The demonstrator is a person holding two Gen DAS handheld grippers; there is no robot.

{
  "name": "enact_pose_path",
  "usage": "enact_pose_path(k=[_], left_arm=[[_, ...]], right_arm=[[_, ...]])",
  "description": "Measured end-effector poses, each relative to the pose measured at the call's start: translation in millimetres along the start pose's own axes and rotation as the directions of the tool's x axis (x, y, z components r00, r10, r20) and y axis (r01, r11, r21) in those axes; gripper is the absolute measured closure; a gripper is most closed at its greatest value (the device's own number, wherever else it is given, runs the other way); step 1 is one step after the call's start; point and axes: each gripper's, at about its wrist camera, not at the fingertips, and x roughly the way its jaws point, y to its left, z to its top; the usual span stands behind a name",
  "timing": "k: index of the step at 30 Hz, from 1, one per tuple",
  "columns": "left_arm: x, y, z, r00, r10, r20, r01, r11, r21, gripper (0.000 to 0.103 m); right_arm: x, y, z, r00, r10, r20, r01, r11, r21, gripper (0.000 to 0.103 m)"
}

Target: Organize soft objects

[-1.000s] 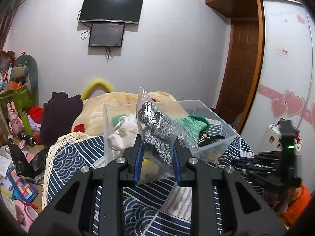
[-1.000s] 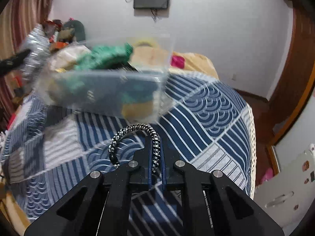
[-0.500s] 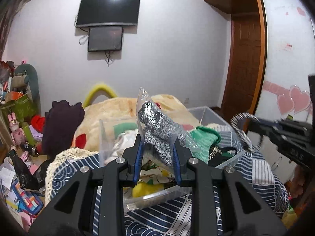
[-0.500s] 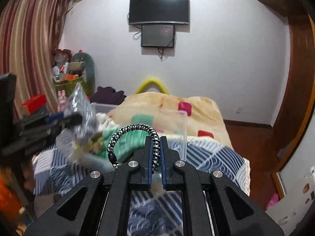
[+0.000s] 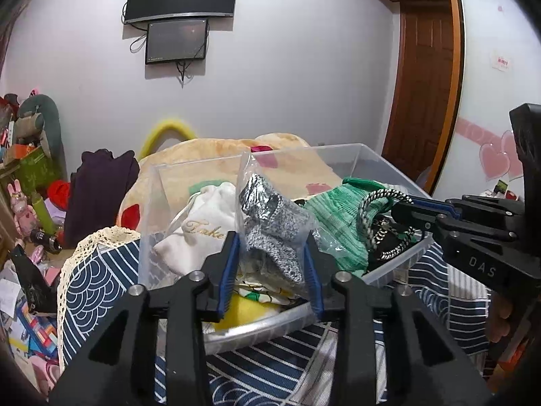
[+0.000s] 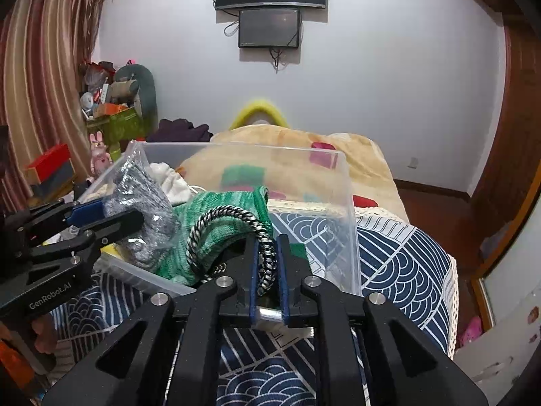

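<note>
My left gripper [image 5: 272,267] is shut on a clear plastic bag holding a grey knit item [image 5: 274,213], held over the near edge of a clear plastic bin [image 5: 382,162]. The bagged item also shows in the right wrist view [image 6: 142,199]. My right gripper [image 6: 267,270] is shut on a black-and-white braided cord loop [image 6: 233,226], held over the bin's right side above a green knit piece [image 6: 216,226]. The loop [image 5: 375,203] and right gripper [image 5: 422,209] show in the left wrist view. A white drawstring pouch [image 5: 203,223] lies in the bin.
The bin stands on a bed with a navy and white patterned cover [image 6: 399,264]. A beige blanket [image 6: 294,145] lies behind it. Cluttered shelves and toys [image 5: 27,176] stand at the left. A wooden door [image 5: 426,77] is at the right.
Both grippers have moved in over the bin. The right gripper with the cord loop came up from the bedcover to above the green knit piece. Both grips are unchanged.
</note>
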Motion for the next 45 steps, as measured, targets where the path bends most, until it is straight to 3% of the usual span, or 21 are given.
enact_pose_path(k=[4, 7, 9, 12, 14, 17, 19, 26, 28, 45], left_arm=[[-17, 3, 2, 1.0, -0.017, 0.024, 0.017, 1.0, -0.017, 0.059], [-33, 0, 5, 0.999, -0.017, 0.049, 0.017, 1.0, -0.001, 0.059], [-49, -3, 7, 0.996, -0.017, 0.082, 0.017, 1.0, 0.005, 0.052], [-73, -4, 10, 0.99, -0.021, 0.137, 0.021, 1.0, 0.001, 0.042], [-85, -6, 13, 0.987, -0.016, 0.162, 0.015, 1.0, 0.006, 0.041], [-105, -10, 15, 0.981, -0.009, 0.194, 0.007, 1.0, 0.01, 0.04], [-114, -12, 16, 0.978, -0.01, 0.21, 0.009, 1.0, 0.005, 0.034], [-142, -14, 13, 0.959, 0.04, 0.282, -0.039, 0.999, -0.009, 0.005], [-147, -15, 11, 0.955, 0.046, 0.292, -0.044, 0.999, -0.013, 0.004], [-151, -12, 7, 0.954, 0.041, 0.296, -0.037, 0.999, -0.019, 0.002]], right_arm=[[-14, -3, 1, 0.999, 0.012, 0.033, -0.012, 1.0, 0.007, 0.075], [-25, -3, 4, 0.998, 0.019, 0.064, -0.019, 1.0, 0.004, 0.073], [-36, -2, 7, 0.996, 0.029, 0.087, -0.03, 1.0, 0.004, 0.07], [-51, -1, 9, 0.991, 0.041, 0.123, -0.042, 0.999, 0.004, 0.058], [-66, 1, 11, 0.985, 0.052, 0.164, -0.053, 0.999, 0.005, 0.054], [-86, 7, 11, 0.974, 0.068, 0.216, -0.067, 0.998, -0.011, 0.039], [-101, 10, 11, 0.964, 0.058, 0.261, -0.055, 0.998, -0.021, 0.027], [-127, 15, 7, 0.937, 0.037, 0.348, -0.037, 0.999, -0.008, 0.013], [-128, 17, 7, 0.934, 0.027, 0.357, -0.026, 1.0, -0.006, 0.004], [-130, 18, -6, 0.932, 0.017, 0.363, -0.025, 1.0, 0.016, 0.002]])
